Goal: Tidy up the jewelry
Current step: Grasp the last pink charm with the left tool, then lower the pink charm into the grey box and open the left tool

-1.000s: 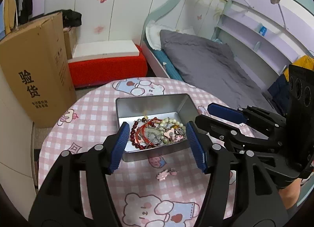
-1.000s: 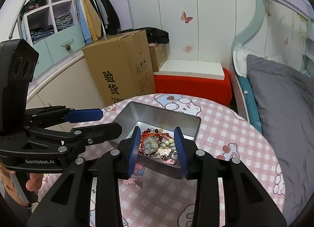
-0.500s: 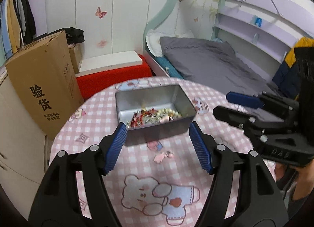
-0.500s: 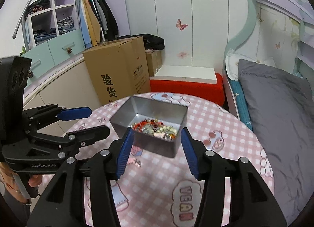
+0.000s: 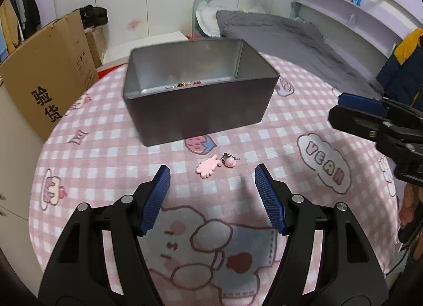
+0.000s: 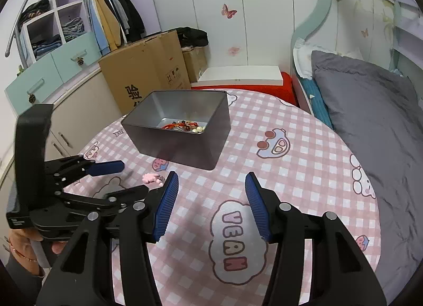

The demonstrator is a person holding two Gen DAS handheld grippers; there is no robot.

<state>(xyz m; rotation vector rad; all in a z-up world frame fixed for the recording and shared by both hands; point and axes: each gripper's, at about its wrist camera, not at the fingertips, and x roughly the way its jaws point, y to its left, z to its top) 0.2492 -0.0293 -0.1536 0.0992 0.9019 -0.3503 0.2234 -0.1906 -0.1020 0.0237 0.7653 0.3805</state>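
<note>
A grey metal tin (image 5: 201,105) (image 6: 182,144) stands on the pink checked round table (image 5: 111,152) (image 6: 304,163). Beads and chains (image 6: 185,126) lie in a heap in its bottom (image 5: 185,83). A pink charm with a small bead and clasp (image 5: 215,163) lies on the cloth in front of the tin; it also shows in the right wrist view (image 6: 152,177). My left gripper (image 5: 212,181) is open and empty, low over the table just short of the charm. My right gripper (image 6: 211,187) is open and empty, to the right of the charm.
A cardboard box (image 5: 50,68) (image 6: 148,68) stands beyond the table's left edge. A red bench with a white top (image 6: 246,78) and a bed with a grey cover (image 6: 370,110) lie behind and to the right. A wardrobe (image 6: 66,28) is at far left.
Both grippers have pulled back from above the tin and dropped low toward the table. The left gripper now faces the pink charm. The right gripper has opened wider.
</note>
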